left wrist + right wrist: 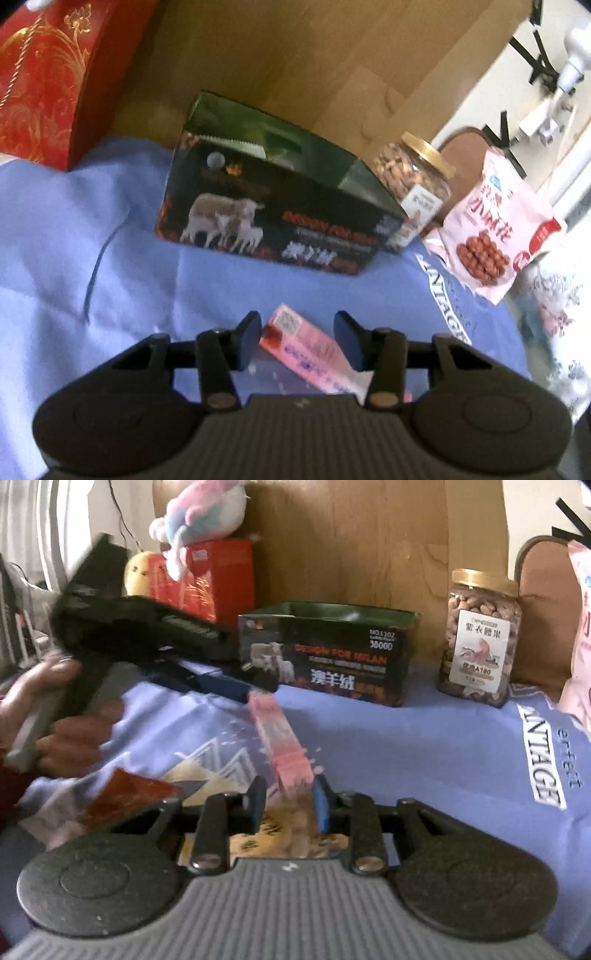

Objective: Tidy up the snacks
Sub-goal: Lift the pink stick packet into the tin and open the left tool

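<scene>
Pink snack packet point(282, 742) — long, slim, with a clear end — spans both claws above the blue cloth point(424, 746). Right claw point(288, 801) grips its near end; left claw point(297, 341) straddles it, grip not discernible. Open dark box point(273, 206) behind.

- The left gripper point(297, 338) tilts downward, its dark blue fingers point(248, 339) standing apart on either side of one end of a slim pink packet point(306, 347); whether the pads press on it cannot be told.
- A bare hand point(55, 720) wraps the left tool's grey handle.
- The right gripper point(290, 801) also points downward, its blue pads point(322, 805) close together at the packet's other end, seemingly touching it.
</scene>
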Action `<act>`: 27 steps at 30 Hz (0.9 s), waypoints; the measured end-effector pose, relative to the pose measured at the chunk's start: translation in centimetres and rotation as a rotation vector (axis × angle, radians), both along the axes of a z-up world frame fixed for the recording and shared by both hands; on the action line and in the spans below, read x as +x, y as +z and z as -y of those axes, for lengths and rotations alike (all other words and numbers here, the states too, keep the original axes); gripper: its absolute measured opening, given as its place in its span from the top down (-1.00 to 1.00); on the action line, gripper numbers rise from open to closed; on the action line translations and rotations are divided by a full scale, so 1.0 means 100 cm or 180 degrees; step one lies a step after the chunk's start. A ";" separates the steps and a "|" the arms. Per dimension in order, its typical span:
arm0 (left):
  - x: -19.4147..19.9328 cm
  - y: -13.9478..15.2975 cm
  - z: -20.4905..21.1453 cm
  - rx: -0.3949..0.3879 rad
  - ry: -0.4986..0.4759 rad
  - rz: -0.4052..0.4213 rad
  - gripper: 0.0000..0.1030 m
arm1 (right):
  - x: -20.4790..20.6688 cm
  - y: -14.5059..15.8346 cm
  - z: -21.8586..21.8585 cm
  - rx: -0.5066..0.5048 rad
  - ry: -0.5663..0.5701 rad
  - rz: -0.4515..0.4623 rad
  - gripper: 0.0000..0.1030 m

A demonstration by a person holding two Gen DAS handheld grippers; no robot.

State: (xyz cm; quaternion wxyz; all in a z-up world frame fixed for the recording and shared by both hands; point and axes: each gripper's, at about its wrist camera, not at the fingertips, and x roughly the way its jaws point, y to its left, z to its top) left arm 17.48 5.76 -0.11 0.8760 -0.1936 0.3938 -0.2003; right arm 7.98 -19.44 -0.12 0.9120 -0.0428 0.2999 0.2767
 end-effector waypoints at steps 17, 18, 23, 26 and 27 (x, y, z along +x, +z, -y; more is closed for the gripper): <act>0.009 0.006 0.002 0.0133 0.0035 0.0109 0.00 | -0.016 0.000 -0.008 -0.0134 0.0051 0.0112 0.42; 0.009 0.000 0.002 0.0098 -0.0015 0.0027 0.08 | -0.013 -0.002 -0.009 -0.0169 0.0032 0.0107 0.43; -0.013 -0.004 0.007 0.0001 -0.0188 -0.0029 0.17 | -0.002 -0.005 -0.011 -0.0168 -0.0057 0.0085 0.42; -0.028 0.001 0.011 -0.0020 -0.0265 0.0016 0.16 | 0.002 -0.007 -0.010 -0.0143 -0.0061 0.0071 0.42; -0.031 0.003 0.012 0.0019 -0.0261 0.0057 0.11 | 0.001 -0.007 -0.011 -0.0154 -0.0058 0.0090 0.42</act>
